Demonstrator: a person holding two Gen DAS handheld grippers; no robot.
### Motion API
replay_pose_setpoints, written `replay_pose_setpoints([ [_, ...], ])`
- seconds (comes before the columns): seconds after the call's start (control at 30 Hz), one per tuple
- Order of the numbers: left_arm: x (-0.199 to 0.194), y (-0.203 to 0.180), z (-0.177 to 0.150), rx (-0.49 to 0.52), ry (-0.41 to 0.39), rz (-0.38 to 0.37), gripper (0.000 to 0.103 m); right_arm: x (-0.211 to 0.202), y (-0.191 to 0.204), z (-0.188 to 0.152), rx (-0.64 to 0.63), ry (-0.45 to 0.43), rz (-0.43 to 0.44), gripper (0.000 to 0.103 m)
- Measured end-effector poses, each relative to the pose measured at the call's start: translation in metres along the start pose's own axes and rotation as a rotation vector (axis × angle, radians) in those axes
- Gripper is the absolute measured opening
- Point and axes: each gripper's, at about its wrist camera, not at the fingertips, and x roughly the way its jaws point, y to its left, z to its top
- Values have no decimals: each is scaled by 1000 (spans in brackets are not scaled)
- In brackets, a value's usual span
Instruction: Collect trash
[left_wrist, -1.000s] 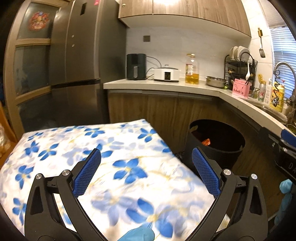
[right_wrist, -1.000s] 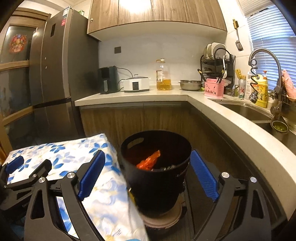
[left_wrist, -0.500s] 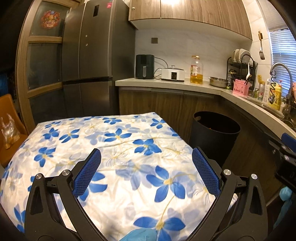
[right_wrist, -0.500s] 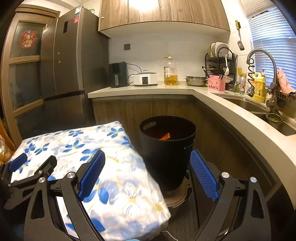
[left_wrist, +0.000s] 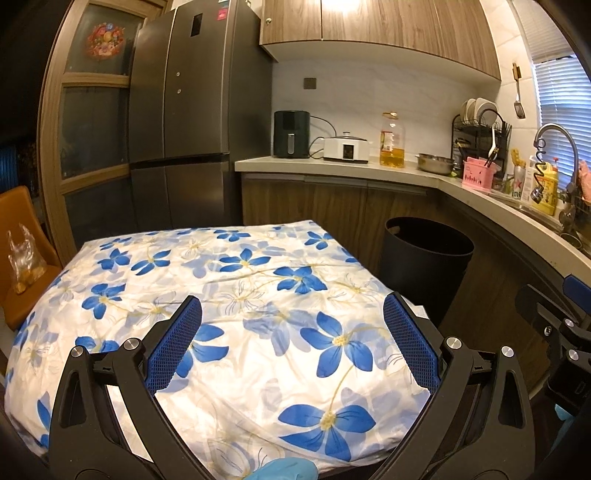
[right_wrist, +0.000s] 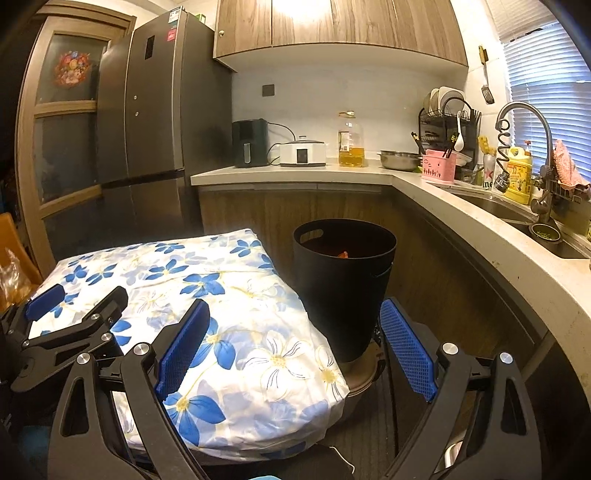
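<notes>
Far left: orange chair (left_wrist: 27, 218) carrying a crumpled clear plastic bag (left_wrist: 23, 258), contents yellowish, not identifiable. Possibly trash; cannot confirm.

Centre-left: left gripper (left_wrist: 291, 341) spread wide, nothing between its pads, held above the floral-covered table (left_wrist: 236, 291). No loose litter visible on the cloth.

Centre-right: right gripper (right_wrist: 293, 350) likewise spread and empty, held over the table's right edge, pointing toward the black trash bin (right_wrist: 345, 280). Bin stands on the floor just beside the table, in front of the counter (right_wrist: 461, 206) cabinets. An orange scrap (right_wrist: 343, 254) shows just inside the rim.

Handling estimate: the bag, if it is the next item, looks light, soft and slippery; film will collapse under the pads. Best purchase likely at the bunched top or handles, not the belly. Bin is rigid with a cut-out handle near the rim.
</notes>
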Motion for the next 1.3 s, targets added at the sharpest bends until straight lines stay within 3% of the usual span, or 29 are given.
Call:
replay_pose_setpoints([
  [1.3,-8,-4,2,4,-4,-6,97,-10,4,6,-8,-29,19,90],
])
